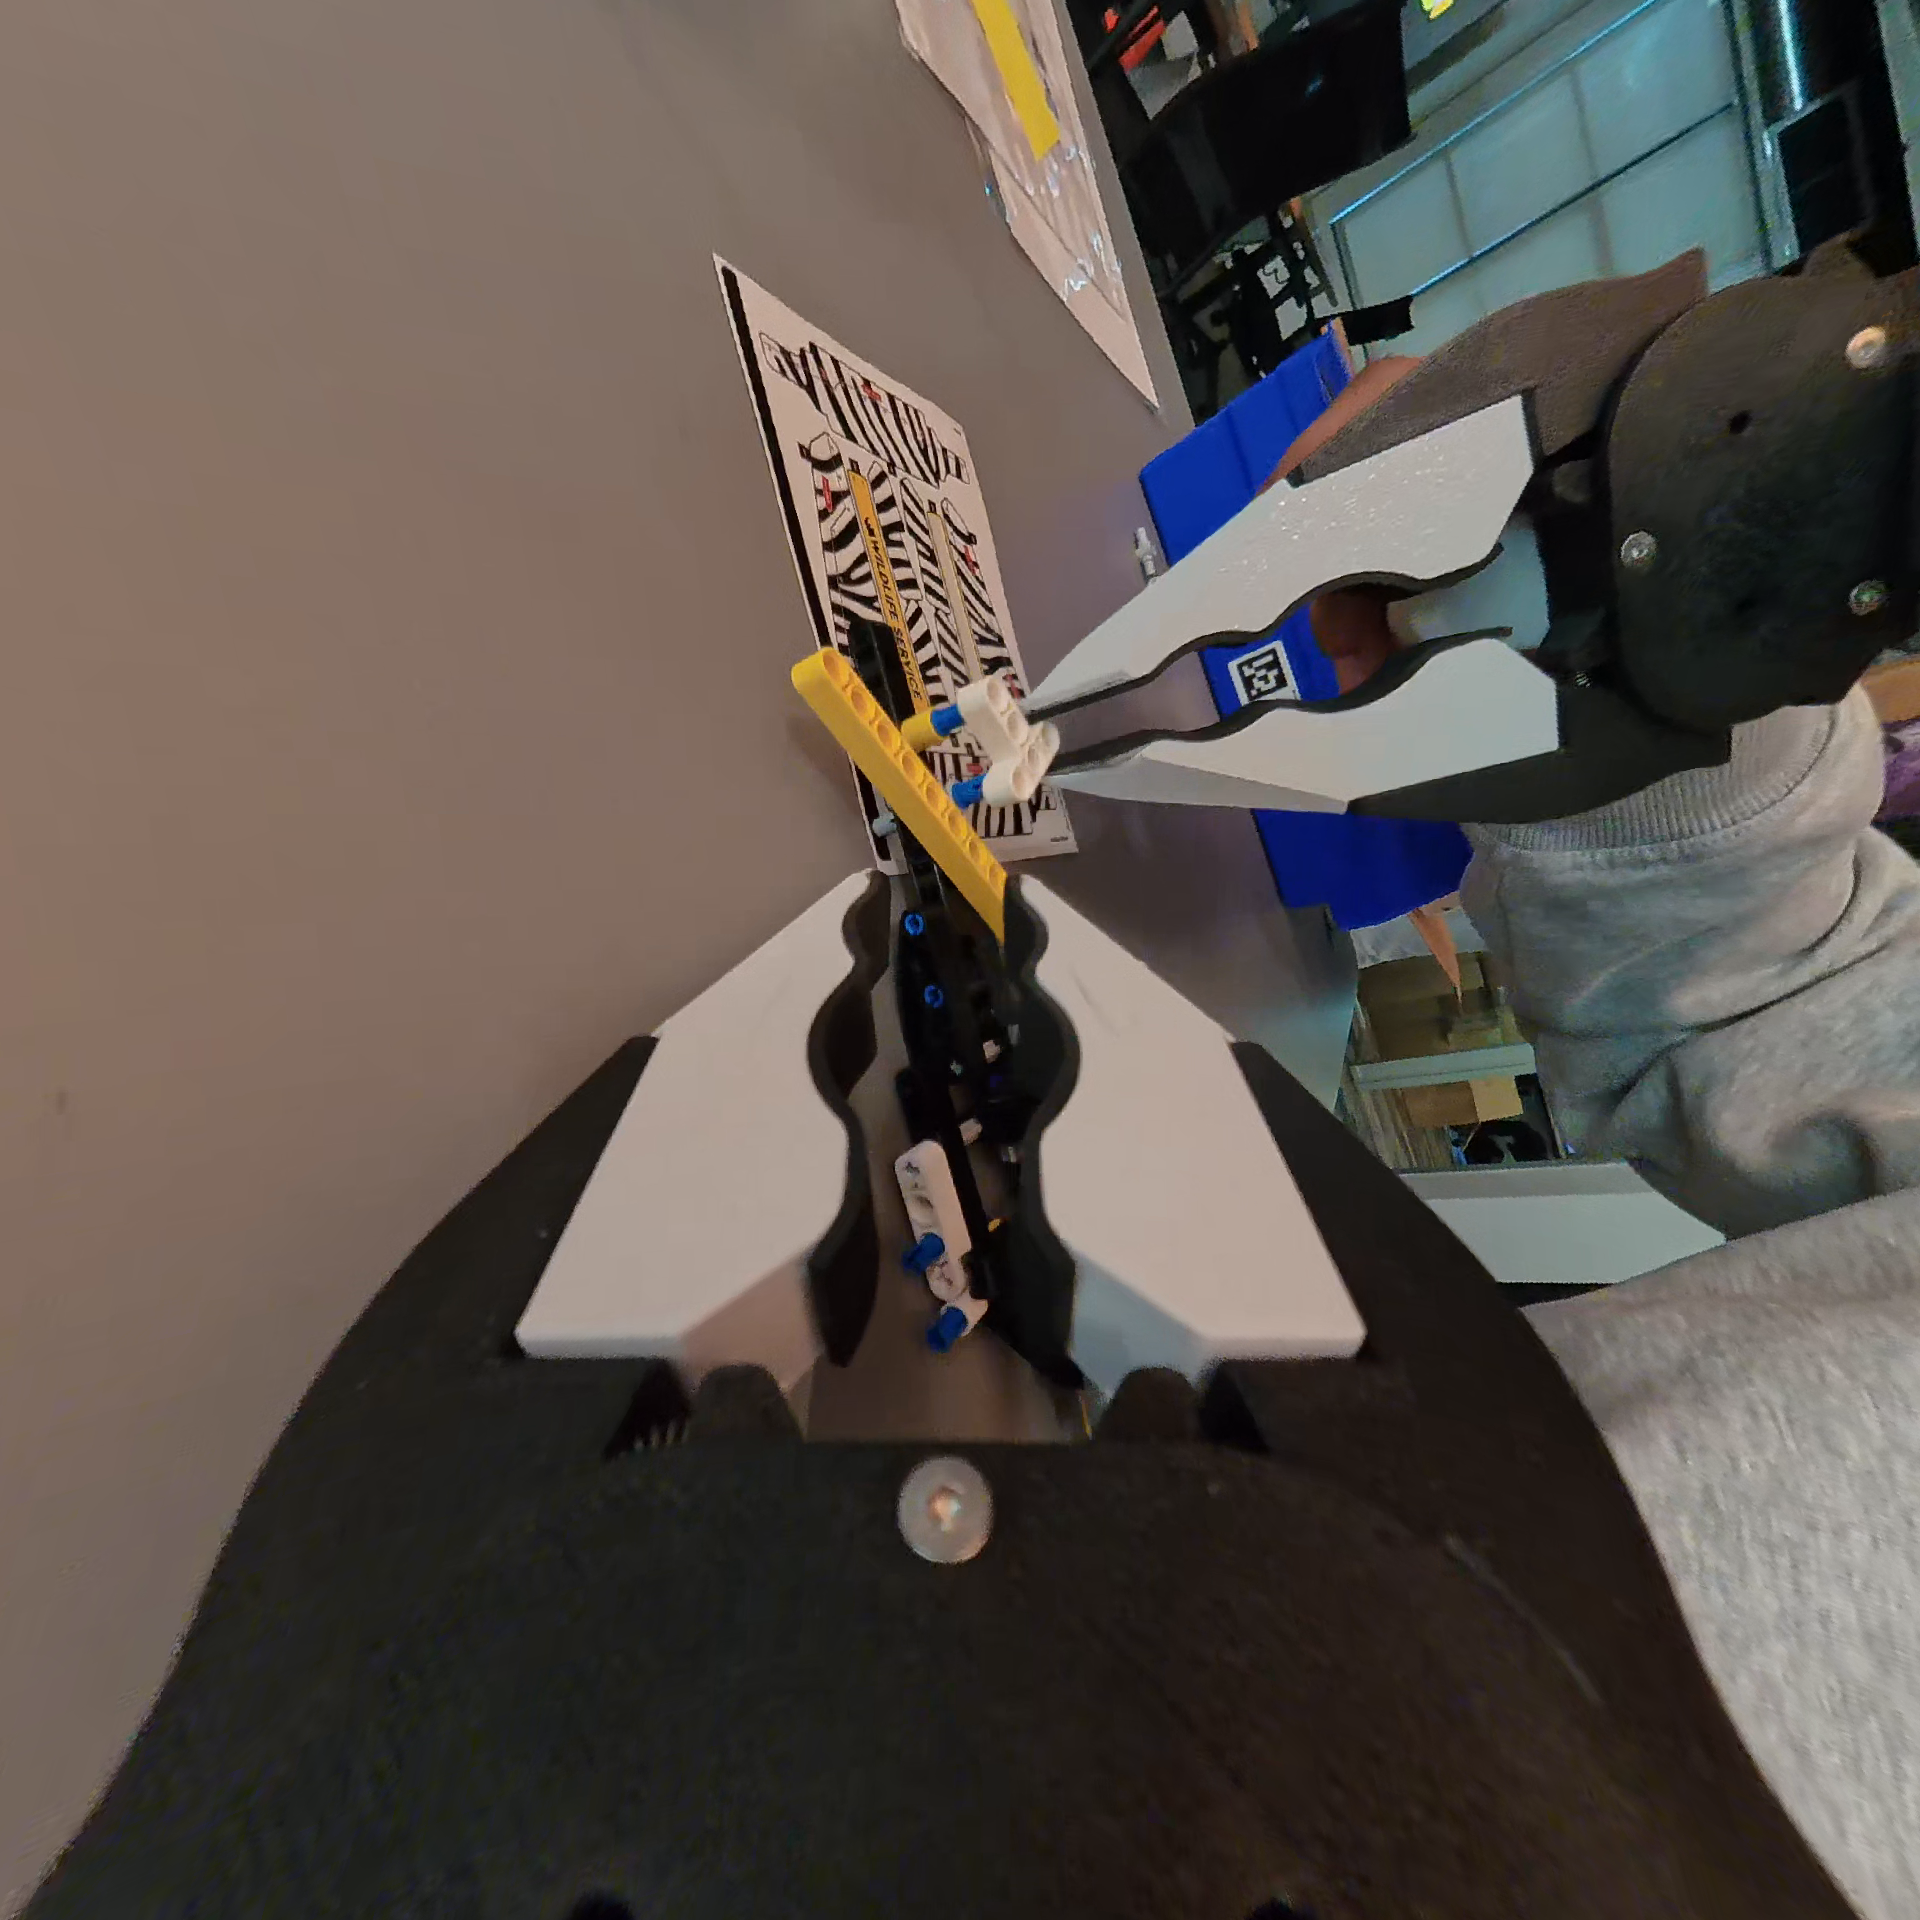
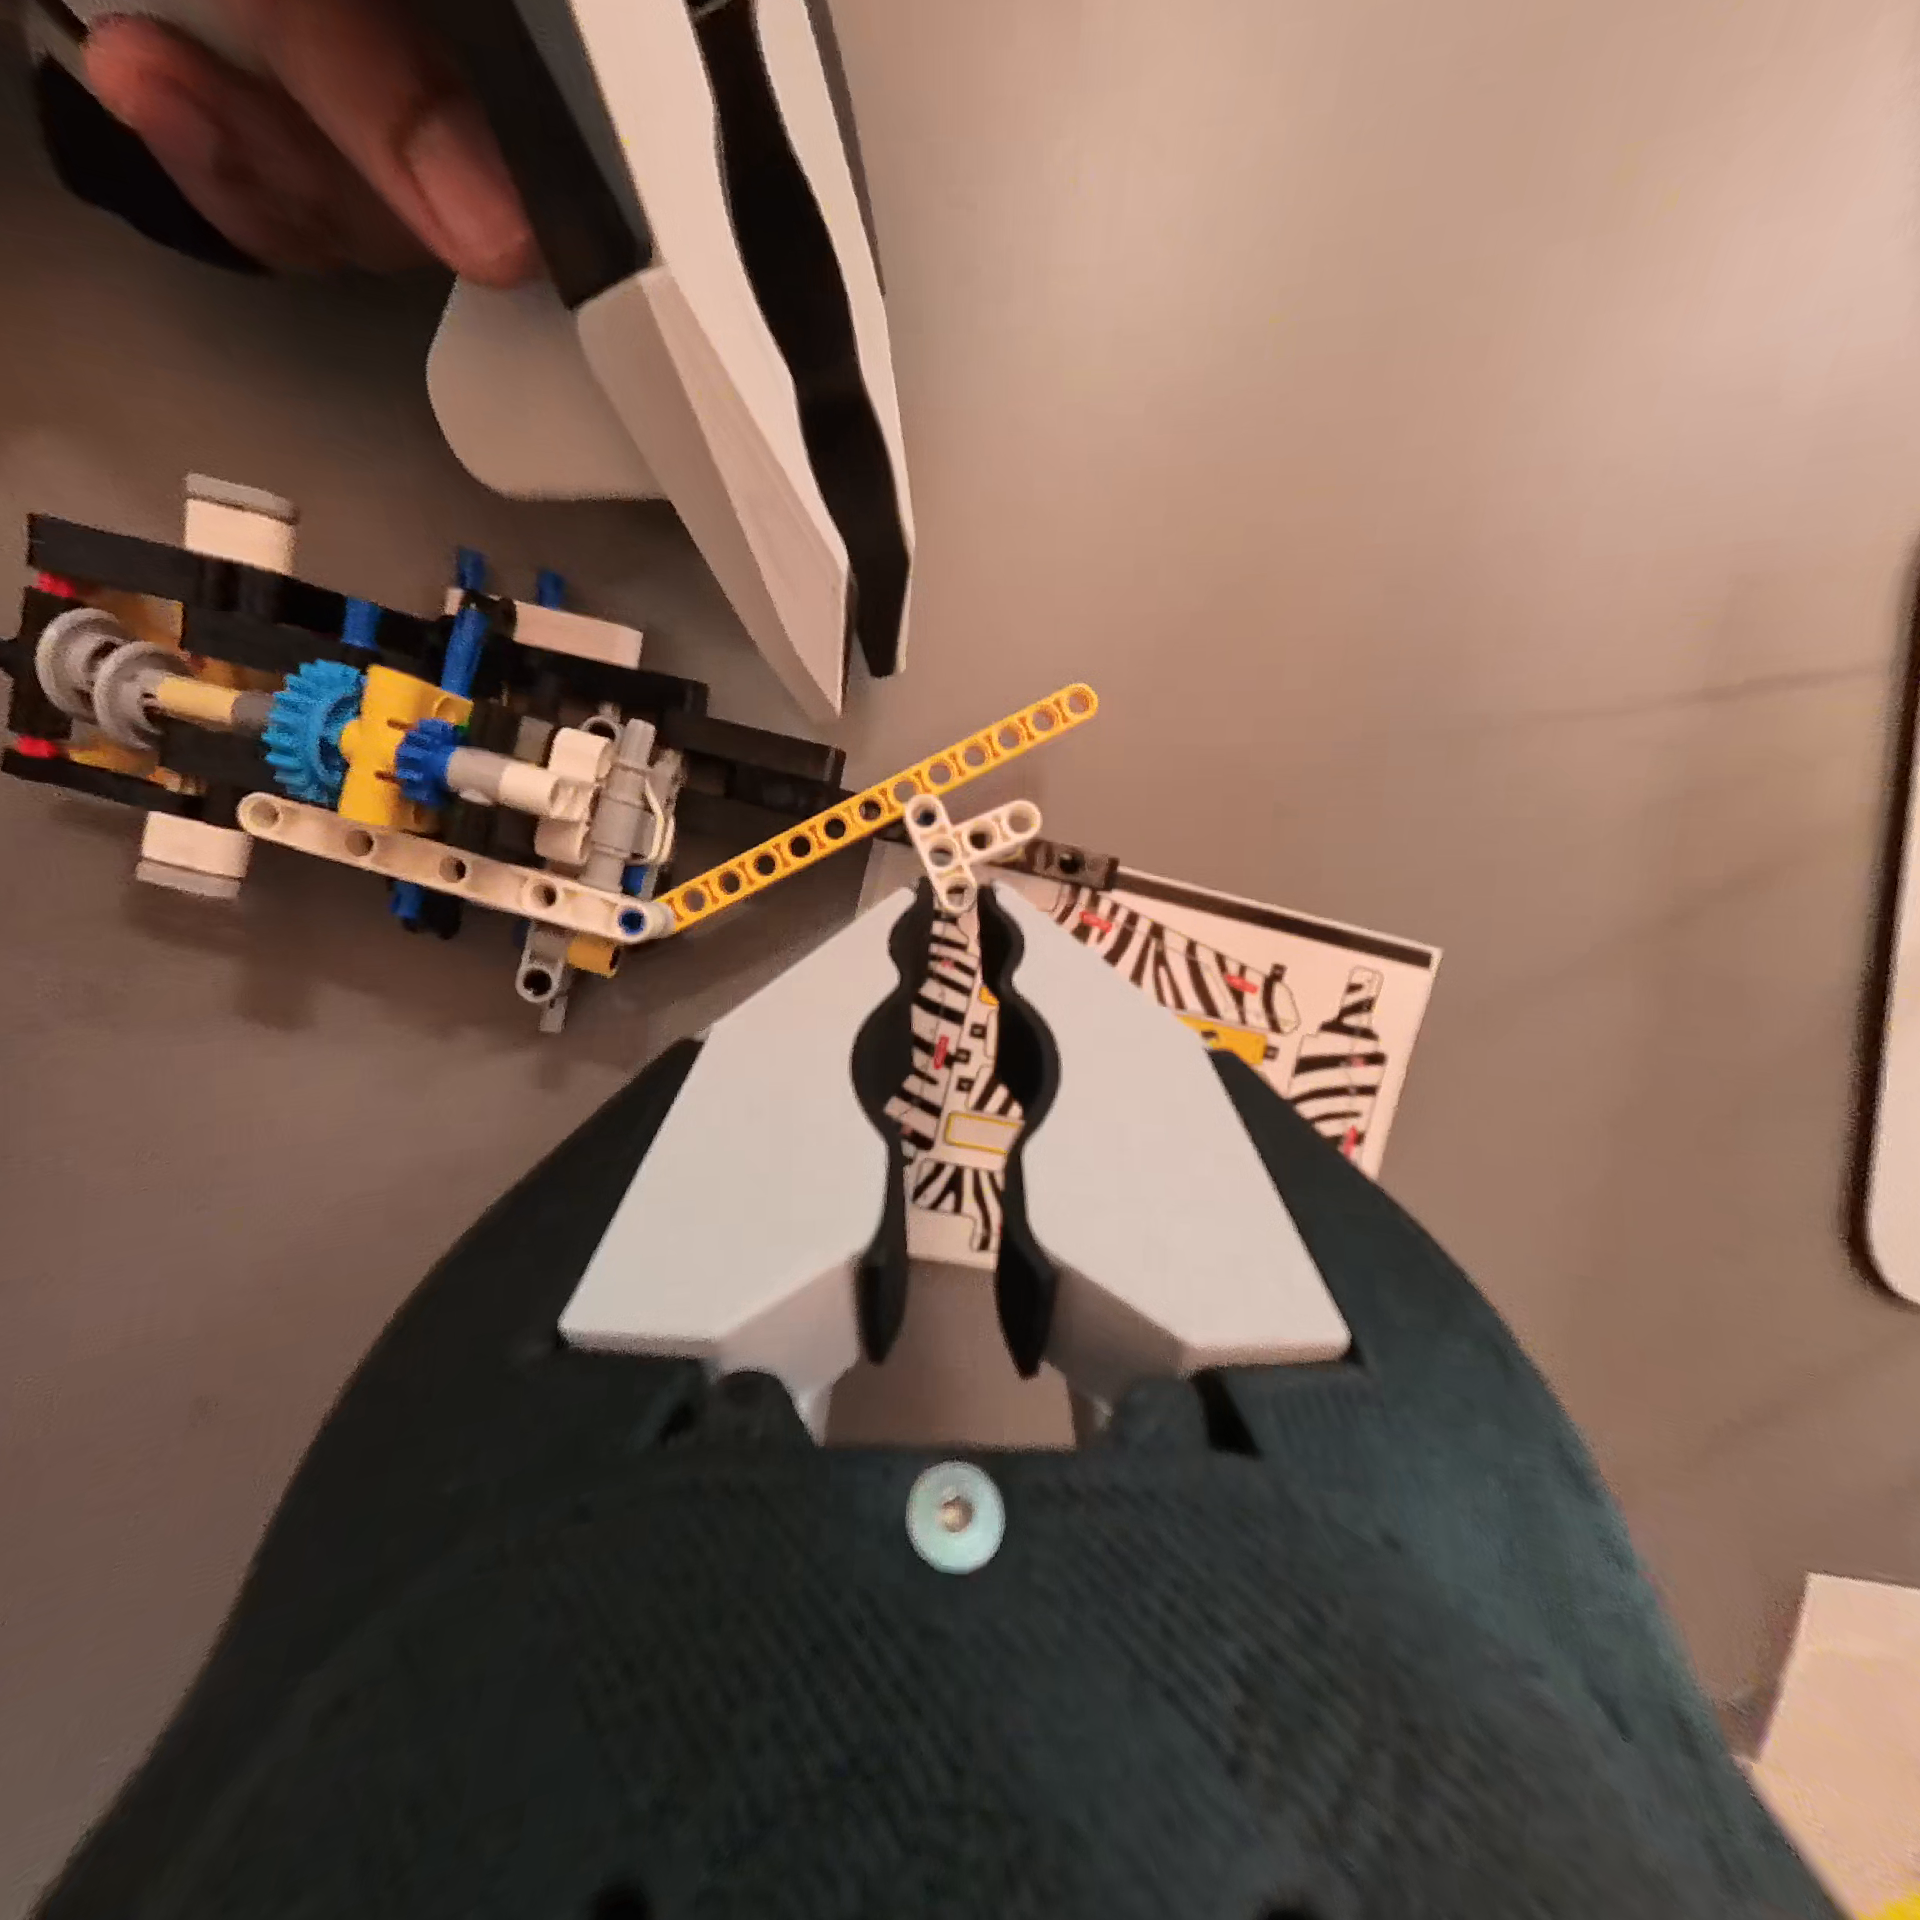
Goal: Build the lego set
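Note:
The part-built lego model (image 2: pixel 416 727), with black beams, blue gears and white parts, lies on the grey table. A long yellow beam (image 2: pixel 831 831) pivots out from its near corner. My right gripper (image 2: pixel 954 894) is shut on a small white angled beam (image 2: pixel 961 842). In the left wrist view this beam (image 1: pixel 1003 743) carries two blue pins that point at the yellow beam (image 1: pixel 894 758), almost touching it. My left gripper (image 1: pixel 948 888) has its jaws a narrow gap apart, and the model (image 1: pixel 940 997) shows through the gap. I cannot tell whether it is clamped.
A zebra-striped sticker sheet (image 2: pixel 1299 997) lies flat under the work area. A blue bin (image 1: pixel 1247 468) stands at the table edge, with plastic bags and papers (image 1: pixel 1029 156) farther along. A hand (image 2: pixel 291 156) holds the left gripper. A white object (image 2: pixel 1896 935) lies at the right edge. Some 4 cm of space lies between my two pairs of fingers.

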Demonstrator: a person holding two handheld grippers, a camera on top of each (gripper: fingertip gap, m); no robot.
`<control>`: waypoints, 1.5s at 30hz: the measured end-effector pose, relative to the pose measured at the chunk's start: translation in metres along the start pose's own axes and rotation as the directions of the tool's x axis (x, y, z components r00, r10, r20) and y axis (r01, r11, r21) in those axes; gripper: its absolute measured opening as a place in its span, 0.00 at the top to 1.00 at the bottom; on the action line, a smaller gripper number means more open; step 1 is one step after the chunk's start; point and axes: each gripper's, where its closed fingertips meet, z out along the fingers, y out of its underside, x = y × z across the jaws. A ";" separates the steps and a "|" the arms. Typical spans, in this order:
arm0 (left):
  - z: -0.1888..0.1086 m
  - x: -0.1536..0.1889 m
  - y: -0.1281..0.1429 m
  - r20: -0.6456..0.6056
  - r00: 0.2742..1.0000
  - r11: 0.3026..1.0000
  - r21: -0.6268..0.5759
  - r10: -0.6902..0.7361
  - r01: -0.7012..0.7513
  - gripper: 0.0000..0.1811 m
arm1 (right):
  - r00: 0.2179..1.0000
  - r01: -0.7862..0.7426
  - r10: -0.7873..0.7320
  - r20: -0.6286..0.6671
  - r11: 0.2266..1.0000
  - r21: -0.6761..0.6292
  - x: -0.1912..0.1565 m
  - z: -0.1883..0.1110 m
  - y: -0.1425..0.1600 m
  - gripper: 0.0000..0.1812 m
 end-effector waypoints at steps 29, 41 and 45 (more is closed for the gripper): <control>-0.004 0.002 -0.009 0.036 0.997 0.996 0.047 0.072 -0.074 0.88 | 0.791 -0.543 0.567 -0.229 0.824 0.163 -0.019 -0.002 0.050 0.77; -0.001 0.002 -0.008 0.026 0.997 0.997 0.021 0.074 -0.074 0.87 | 0.775 -0.536 0.597 -0.207 0.794 0.287 -0.015 -0.005 0.041 0.88; 0.003 0.004 -0.008 -0.007 0.999 0.999 0.014 0.051 -0.051 0.83 | 0.865 -0.411 0.479 -0.149 0.848 0.335 -0.003 -0.021 0.009 0.88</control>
